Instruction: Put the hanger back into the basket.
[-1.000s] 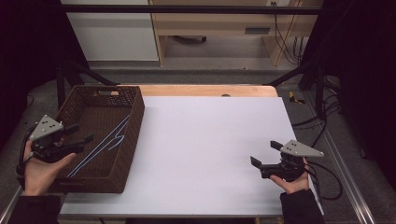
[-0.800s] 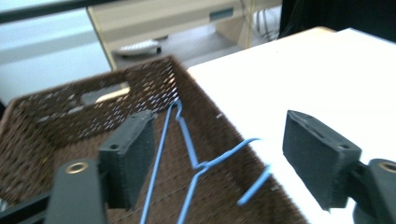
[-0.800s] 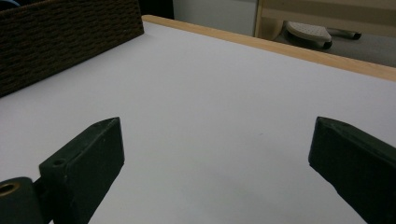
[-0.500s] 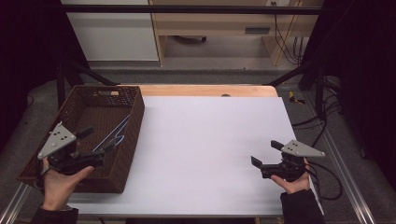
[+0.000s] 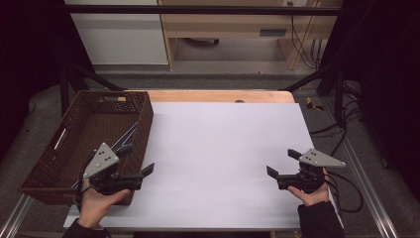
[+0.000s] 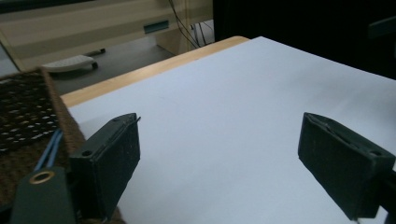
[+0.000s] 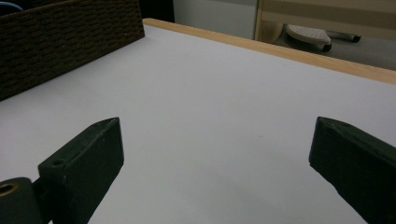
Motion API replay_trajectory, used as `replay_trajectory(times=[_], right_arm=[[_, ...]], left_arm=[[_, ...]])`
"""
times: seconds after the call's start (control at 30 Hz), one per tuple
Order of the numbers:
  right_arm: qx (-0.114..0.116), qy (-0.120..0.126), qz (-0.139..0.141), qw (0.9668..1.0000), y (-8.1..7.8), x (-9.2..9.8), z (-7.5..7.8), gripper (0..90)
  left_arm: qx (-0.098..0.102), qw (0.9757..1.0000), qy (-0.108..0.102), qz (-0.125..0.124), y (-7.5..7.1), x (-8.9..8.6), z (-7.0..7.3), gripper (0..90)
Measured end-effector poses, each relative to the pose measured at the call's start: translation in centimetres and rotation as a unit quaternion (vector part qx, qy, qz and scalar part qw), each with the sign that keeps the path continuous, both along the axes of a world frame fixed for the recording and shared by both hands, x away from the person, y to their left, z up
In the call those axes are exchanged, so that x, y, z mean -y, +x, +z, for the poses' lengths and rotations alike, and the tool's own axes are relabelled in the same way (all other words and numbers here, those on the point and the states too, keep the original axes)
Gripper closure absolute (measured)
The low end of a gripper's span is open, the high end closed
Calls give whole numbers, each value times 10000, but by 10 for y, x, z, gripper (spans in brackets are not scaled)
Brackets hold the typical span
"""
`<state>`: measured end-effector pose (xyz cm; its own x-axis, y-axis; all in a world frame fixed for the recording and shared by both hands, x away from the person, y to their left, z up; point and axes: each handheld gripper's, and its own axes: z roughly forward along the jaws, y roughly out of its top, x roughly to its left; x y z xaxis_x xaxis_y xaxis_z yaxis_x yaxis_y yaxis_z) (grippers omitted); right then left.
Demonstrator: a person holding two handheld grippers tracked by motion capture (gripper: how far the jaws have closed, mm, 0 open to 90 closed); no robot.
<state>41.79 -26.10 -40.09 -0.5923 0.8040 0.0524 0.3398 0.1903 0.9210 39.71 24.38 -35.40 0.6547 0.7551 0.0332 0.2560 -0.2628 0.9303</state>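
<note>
Each hand carries a black two-jaw gripper topped by a grey three-cornered plate dotted with small dark holes. The left gripper [image 5: 132, 176] shows blocky black jaws with flat matte pads, a screw hole in the jaw at 8 o'clock in the left gripper view, and a brass-coloured ring below it. The right gripper [image 5: 281, 163] trails black cable toward 4 o'clock. Dark sleeves cover both wrists.

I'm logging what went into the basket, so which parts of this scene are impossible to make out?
- Blue-and-white thin items in the wicker basket, high view: too small to identify, lower ends hidden behind the left claw.
- Same blue items, left claw view: cut off by the claw's own body.
- Basket interior, right claw view: hidden by its woven wall.
</note>
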Motion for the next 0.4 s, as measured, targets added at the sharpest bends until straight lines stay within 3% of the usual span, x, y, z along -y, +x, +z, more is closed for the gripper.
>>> replay_trajectory(times=[0.4], right_arm=[[0, 4, 11, 10000, 0, -1, 0, 37]], left_arm=[[-292, 9993, 53, -234, 0, 20, -30, 119]])
